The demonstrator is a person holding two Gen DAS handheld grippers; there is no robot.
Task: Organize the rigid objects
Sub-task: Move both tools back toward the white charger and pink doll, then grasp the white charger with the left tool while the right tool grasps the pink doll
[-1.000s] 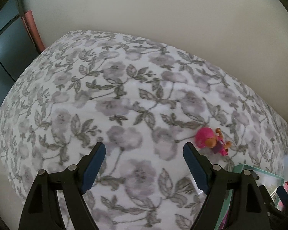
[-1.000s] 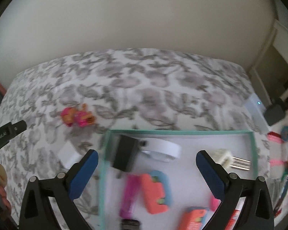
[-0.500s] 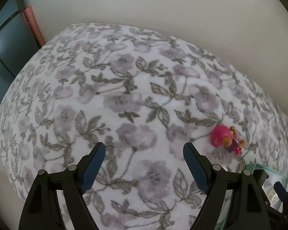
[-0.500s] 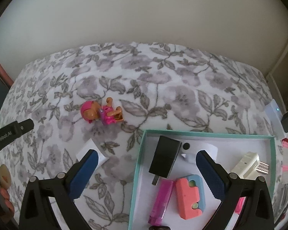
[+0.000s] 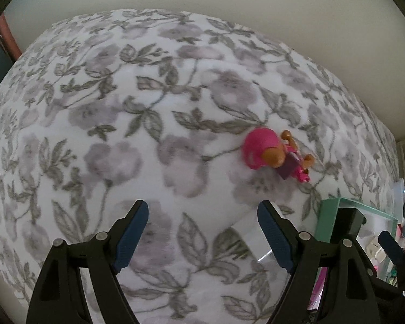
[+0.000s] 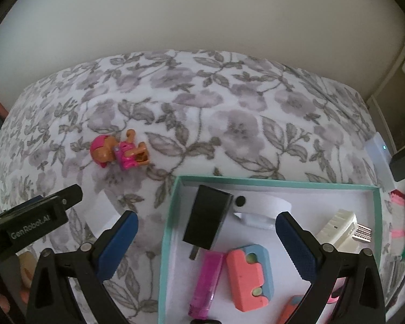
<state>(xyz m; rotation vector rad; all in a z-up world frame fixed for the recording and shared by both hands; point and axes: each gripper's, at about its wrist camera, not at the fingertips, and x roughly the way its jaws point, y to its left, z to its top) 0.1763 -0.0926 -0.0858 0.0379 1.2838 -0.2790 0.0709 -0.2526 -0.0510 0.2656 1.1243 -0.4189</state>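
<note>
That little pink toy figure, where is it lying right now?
The pink toy figure lies on the flowered blanket, outside the teal box, beyond its far left corner; in the left wrist view it's ahead, right of centre.

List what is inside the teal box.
The teal box holds a black charger, pink lighter, coral-and-blue block, white roll and cream plug; its near end is cropped.

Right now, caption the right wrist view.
Open right hand-held gripper above teal tray of small items; pink toy figure outside.
</note>
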